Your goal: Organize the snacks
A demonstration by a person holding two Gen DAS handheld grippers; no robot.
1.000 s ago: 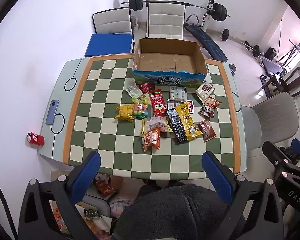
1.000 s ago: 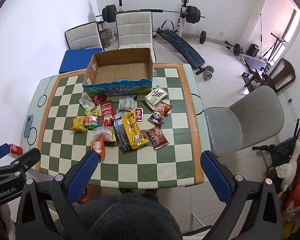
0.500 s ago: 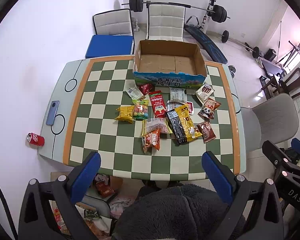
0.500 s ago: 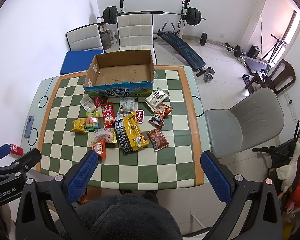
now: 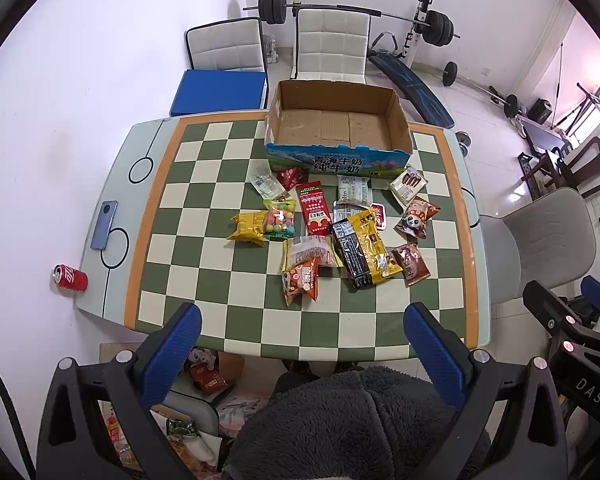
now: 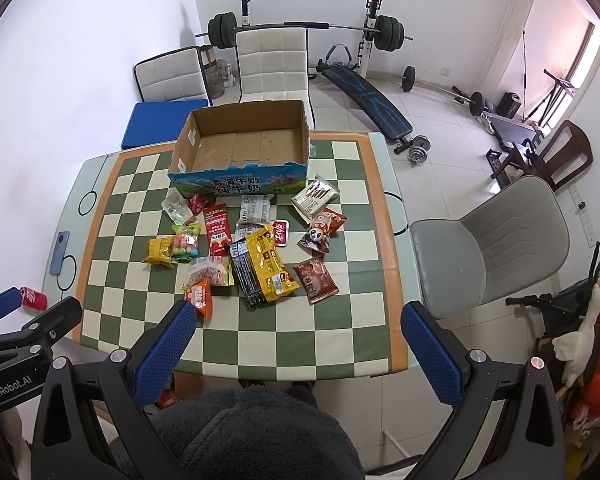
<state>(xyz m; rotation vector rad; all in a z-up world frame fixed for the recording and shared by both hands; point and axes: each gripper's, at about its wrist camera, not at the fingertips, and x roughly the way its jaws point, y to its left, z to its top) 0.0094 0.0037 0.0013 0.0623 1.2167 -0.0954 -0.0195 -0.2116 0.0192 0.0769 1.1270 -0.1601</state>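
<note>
Several snack packets lie in a loose pile in the middle of the checkered table (image 5: 204, 280) (image 6: 340, 328). Among them are a yellow-and-black pack (image 5: 366, 250) (image 6: 262, 266), a red packet (image 5: 313, 208) (image 6: 217, 229) and an orange packet (image 5: 300, 280) (image 6: 199, 296). An open, empty cardboard box (image 5: 336, 160) (image 6: 240, 184) stands at the table's far edge behind the pile. My left gripper (image 5: 302, 320) and right gripper (image 6: 298, 318) are both open and empty, held high above the near edge of the table.
A phone (image 5: 104, 225) lies at the table's left edge and a red can (image 5: 70, 278) beside it. White chairs stand behind the table, a grey chair (image 6: 492, 244) to its right. Gym equipment lines the back wall. A dark fleece sleeve fills the bottom of both views.
Both views have shifted slightly; the table and snacks sit a little lower in the frames. No snack has moved and both grippers stay open.
</note>
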